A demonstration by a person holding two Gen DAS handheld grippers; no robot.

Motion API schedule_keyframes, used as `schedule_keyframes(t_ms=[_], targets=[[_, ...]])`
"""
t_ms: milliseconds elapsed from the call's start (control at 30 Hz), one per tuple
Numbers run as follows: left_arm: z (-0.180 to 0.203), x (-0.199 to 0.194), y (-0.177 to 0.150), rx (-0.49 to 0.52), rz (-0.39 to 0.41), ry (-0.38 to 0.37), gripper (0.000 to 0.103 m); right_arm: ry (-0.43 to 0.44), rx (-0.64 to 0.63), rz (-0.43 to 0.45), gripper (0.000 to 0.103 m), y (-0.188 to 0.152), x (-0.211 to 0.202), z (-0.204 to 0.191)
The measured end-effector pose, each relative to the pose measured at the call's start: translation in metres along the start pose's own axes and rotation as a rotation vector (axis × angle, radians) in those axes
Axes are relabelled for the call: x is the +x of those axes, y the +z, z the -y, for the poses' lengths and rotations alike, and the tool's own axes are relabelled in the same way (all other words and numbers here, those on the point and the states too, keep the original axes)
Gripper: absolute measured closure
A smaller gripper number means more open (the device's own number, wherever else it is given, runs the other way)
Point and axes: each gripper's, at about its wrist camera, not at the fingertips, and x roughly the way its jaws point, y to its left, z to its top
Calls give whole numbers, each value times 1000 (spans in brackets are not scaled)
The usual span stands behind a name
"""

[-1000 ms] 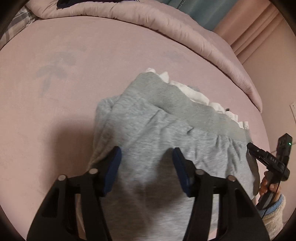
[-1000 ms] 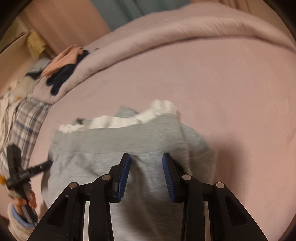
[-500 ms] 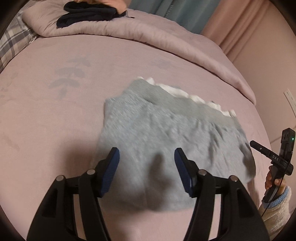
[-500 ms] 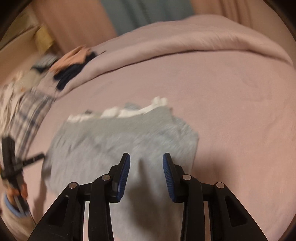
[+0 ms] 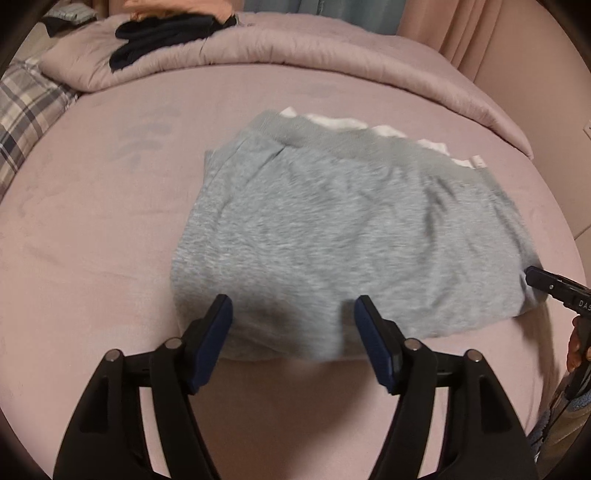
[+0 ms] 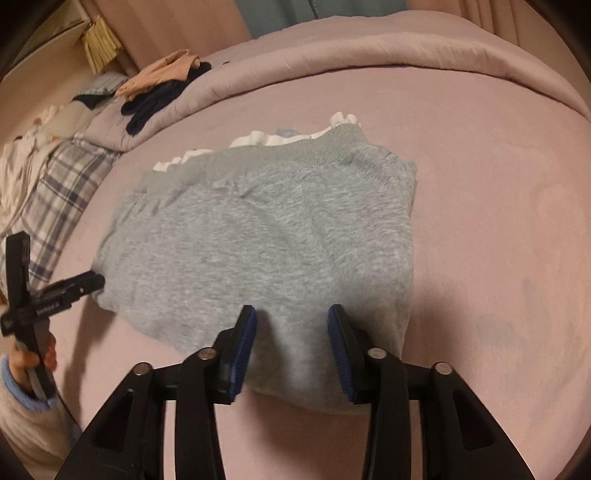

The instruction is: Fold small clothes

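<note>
A grey sweat garment (image 5: 343,236) (image 6: 266,243) lies folded flat on the pink bed sheet (image 5: 92,229), with a white frilled edge (image 5: 384,129) showing along its far side. My left gripper (image 5: 291,314) hovers over the garment's near fold. Its jaws are opening and the blue pads (image 5: 216,325) press on nothing. My right gripper (image 6: 291,325) is over the same near fold further right, jaws also opening, with fabric below them but not pinched. Each view catches the other gripper at the garment's side corner: the right gripper (image 5: 550,288) and the left gripper (image 6: 70,288).
A rolled pink duvet (image 5: 332,48) runs along the far side of the bed, with dark navy clothes (image 5: 162,33) and peach clothes (image 6: 162,74) piled on it. A plaid cloth (image 6: 62,192) lies at the left. A person's hand (image 6: 33,354) and pale sleeve hold the left gripper.
Both grippers have drawn back toward the near edge and their jaws stand wider. The grey garment, close under the pads before, now lies spread flat on the bed.
</note>
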Motion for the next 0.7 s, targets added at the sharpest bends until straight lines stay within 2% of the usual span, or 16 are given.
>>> schedule_keyframes(t_ms=[67,133,333,400,433,467,700], targets=[[5,-9,-3,12,16,5,30,21,25,13,55,-7,-9,2],[9,-15,-6,19,18,4,25,46,56,27,54,-18,-15,0],[16,-33,-10,22,31,-14,21,134,167,27,51,-39,-27,7],[19,-38,-11,22,43,-13,21,158,204,27,43,-44,-30,10],[21,-41,-12,23,48,-12,20,166,217,25,36,-45,-31,10],[23,-43,-13,26,52,-9,20,175,231,21,34,-48,-32,12],[33,-54,-19,27,60,-24,19,201,311,10,34,-64,-33,16]])
